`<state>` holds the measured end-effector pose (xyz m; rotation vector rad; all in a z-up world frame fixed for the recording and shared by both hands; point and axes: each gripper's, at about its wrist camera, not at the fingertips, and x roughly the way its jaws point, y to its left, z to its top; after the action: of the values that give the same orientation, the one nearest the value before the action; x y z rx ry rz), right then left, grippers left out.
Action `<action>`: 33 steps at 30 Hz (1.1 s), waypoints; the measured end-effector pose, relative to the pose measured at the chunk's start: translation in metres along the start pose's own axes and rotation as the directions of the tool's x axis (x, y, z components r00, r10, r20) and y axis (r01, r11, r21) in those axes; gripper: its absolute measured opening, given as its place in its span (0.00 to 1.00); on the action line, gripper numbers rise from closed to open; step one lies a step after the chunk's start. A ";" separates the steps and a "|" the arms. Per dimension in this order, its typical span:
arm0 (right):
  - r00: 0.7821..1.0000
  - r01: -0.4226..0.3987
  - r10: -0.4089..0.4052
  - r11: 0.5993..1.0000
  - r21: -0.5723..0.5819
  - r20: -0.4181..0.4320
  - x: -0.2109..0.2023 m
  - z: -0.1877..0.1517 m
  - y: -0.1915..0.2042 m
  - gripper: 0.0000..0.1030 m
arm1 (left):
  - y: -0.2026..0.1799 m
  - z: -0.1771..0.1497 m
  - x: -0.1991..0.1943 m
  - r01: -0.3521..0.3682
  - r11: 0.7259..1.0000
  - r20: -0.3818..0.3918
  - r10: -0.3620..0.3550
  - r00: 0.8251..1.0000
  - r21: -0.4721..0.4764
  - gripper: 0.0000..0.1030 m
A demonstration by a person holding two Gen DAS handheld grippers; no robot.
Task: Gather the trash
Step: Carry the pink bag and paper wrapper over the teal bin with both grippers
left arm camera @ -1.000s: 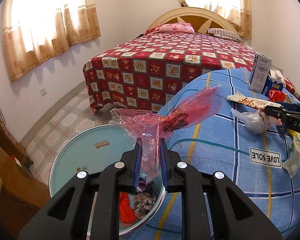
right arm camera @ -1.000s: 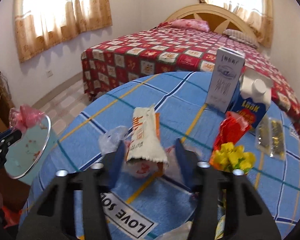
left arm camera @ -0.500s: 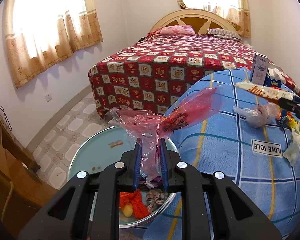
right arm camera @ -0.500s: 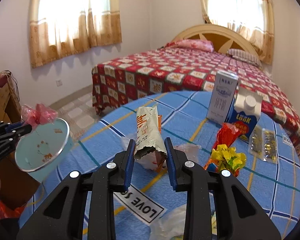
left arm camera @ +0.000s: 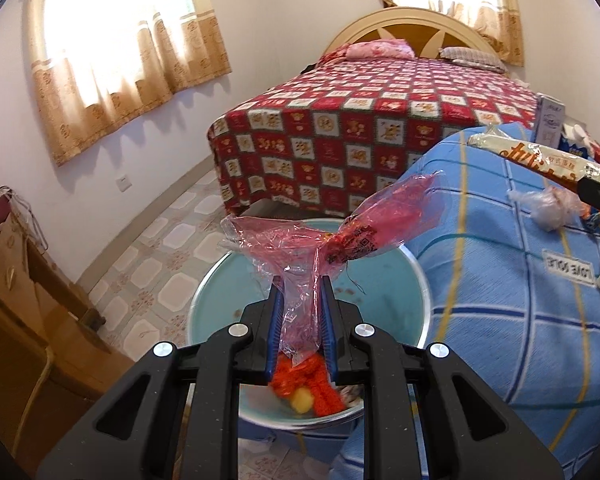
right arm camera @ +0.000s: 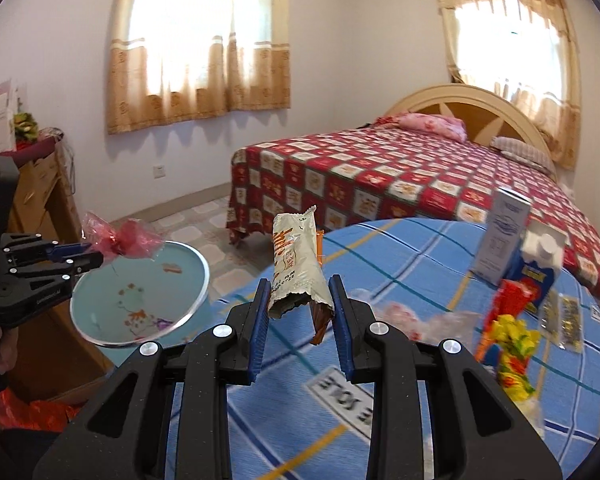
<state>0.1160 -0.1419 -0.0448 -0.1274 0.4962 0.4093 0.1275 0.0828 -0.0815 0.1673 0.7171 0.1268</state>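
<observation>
My left gripper is shut on a crumpled red plastic wrapper and holds it over the light blue trash bin, which has red and yellow scraps inside. My right gripper is shut on a beige snack wrapper, lifted above the round table with a blue checked cloth. In the right wrist view the left gripper, the red wrapper and the bin show at the left. The beige wrapper also shows in the left wrist view.
On the table lie a clear plastic bag, a red and yellow wrapper, a milk carton, a blue carton and a foil packet. A bed with red checked cover stands behind. A wooden cabinet is at left.
My right gripper has lifted the beige wrapper off the table and swung left toward the bin. My left gripper has moved further over the bin with the red wrapper.
</observation>
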 end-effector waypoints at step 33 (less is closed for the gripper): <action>0.986 -0.168 0.169 0.973 -0.157 -0.011 0.036 0.015 0.094 0.29 | 0.086 -0.027 -0.001 -0.146 0.986 -0.062 0.142 0.988 -0.074 0.18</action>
<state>0.1128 -0.0405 -0.0509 -0.2383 0.4740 0.6153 0.1034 0.1696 -0.0838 0.1404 0.7550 0.2986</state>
